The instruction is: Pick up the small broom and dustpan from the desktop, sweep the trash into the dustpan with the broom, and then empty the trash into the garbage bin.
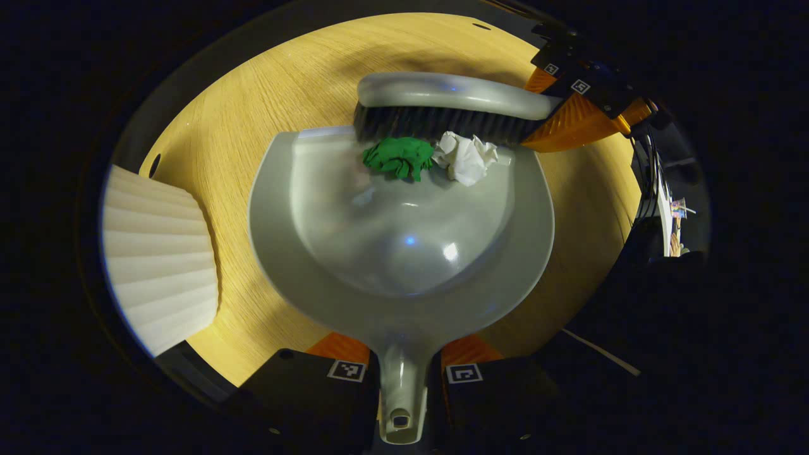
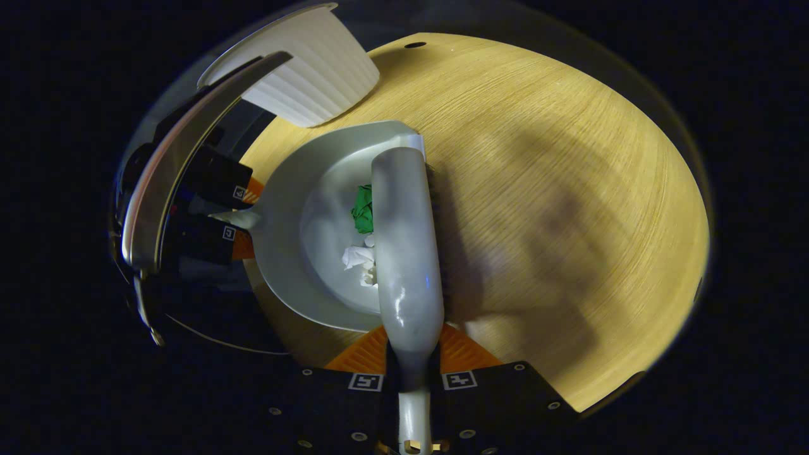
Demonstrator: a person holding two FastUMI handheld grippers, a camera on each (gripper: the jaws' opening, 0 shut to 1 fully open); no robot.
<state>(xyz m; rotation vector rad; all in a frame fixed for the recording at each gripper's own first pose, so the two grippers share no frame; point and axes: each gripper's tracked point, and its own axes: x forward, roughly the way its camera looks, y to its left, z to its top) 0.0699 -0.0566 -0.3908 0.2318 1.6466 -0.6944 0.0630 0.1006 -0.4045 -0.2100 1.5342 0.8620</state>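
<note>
Grey plastic dustpan (image 1: 404,253) is lying flat on the pale wooden desktop (image 1: 253,95), its handle being pinched between both fingers of the left gripper (image 1: 404,373). Inside its front lip a crumpled green paper ball (image 1: 398,158) and a crumpled white paper wad (image 1: 468,158) are sitting side by side, touching the dark bristles of the small grey-backed broom (image 1: 442,107). The right gripper (image 2: 412,379) is clamping the broom's handle with both fingers, while a white ribbed garbage bin (image 1: 158,253) is standing beside the dustpan.

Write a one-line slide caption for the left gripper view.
Left gripper holds the dustpan while the broom pushes green and white paper wads over its lip.
</note>
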